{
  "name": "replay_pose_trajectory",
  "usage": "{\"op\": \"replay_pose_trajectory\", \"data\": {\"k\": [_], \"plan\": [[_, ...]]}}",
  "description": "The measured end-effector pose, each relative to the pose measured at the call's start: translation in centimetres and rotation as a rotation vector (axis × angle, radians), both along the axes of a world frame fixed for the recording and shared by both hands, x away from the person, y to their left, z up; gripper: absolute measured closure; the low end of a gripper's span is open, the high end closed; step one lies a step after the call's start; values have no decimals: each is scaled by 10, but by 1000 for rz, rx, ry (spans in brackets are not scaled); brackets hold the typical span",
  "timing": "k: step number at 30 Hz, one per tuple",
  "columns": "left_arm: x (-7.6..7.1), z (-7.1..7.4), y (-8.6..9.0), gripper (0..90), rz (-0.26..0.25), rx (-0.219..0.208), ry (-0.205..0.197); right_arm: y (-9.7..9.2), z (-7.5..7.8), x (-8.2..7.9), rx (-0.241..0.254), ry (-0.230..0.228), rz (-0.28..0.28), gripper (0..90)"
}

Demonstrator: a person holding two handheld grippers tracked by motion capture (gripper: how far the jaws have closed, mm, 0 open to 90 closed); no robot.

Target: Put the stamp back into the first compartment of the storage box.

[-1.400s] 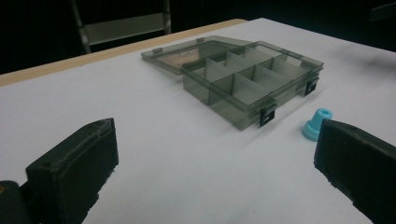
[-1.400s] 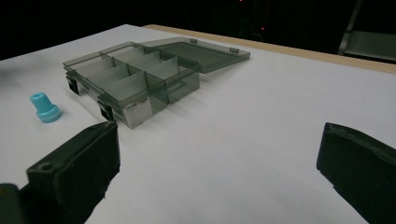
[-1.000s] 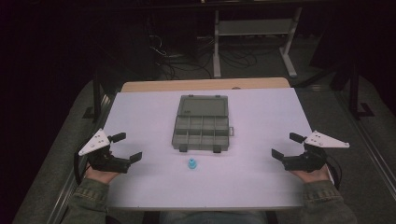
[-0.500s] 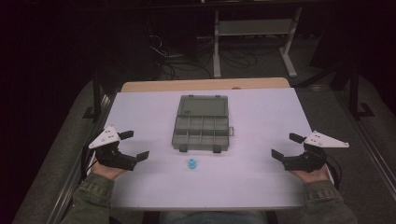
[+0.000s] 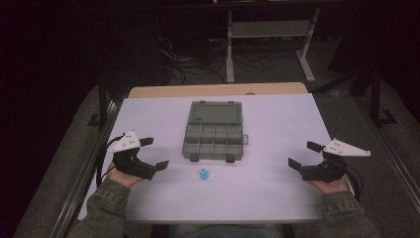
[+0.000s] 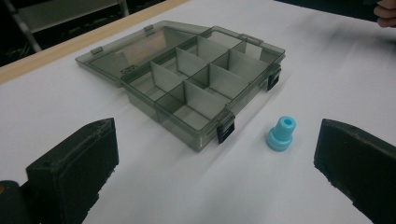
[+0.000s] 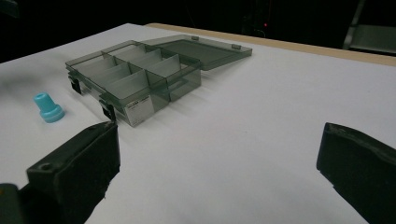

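Note:
A smoky grey plastic compartment box lies mid-table with its lid folded flat behind it; its several cells look empty. A small light-blue stepped plug stands on the table just in front of the box. My left gripper is open at the left, its jaws facing the plug and the box. At the table's right, my right gripper stands open, holding nothing.
The white table top sits on a wooden board whose far edge shows. Behind it are a metal frame and cables on the dark floor. A hand appears at the top right of the left gripper view.
My left gripper has moved right and slightly forward toward the blue plug. The right gripper, box and plug have stayed put.

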State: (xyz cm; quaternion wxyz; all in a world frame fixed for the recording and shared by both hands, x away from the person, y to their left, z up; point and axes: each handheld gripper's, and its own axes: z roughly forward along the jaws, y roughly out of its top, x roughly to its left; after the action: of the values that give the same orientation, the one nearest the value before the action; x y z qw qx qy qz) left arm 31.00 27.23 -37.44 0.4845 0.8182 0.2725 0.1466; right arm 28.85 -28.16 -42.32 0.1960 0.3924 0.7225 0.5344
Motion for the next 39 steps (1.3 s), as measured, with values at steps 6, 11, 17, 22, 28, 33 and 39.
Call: {"op": "replay_pose_trajectory", "data": {"k": [6,11,17,22,28,33,39], "plan": [[5,-1,-10,0,-22,13,13,1,0,0,-2,-2,5,0],[10,-4,-20,0,-47,32,23,0,0,0,0,4,6,0],[13,-7,-32,0,-78,53,37,1,0,0,-1,6,10,0],[15,-9,-41,0,-100,73,48,1,0,0,-1,6,13,0],[18,-13,-56,1,-141,96,67,1,0,0,-3,4,18,0],[19,-17,-64,2,-160,106,88,2,0,0,-7,1,22,0],[21,-21,-71,2,-183,125,107,2,0,0,-8,0,26,0]]}}
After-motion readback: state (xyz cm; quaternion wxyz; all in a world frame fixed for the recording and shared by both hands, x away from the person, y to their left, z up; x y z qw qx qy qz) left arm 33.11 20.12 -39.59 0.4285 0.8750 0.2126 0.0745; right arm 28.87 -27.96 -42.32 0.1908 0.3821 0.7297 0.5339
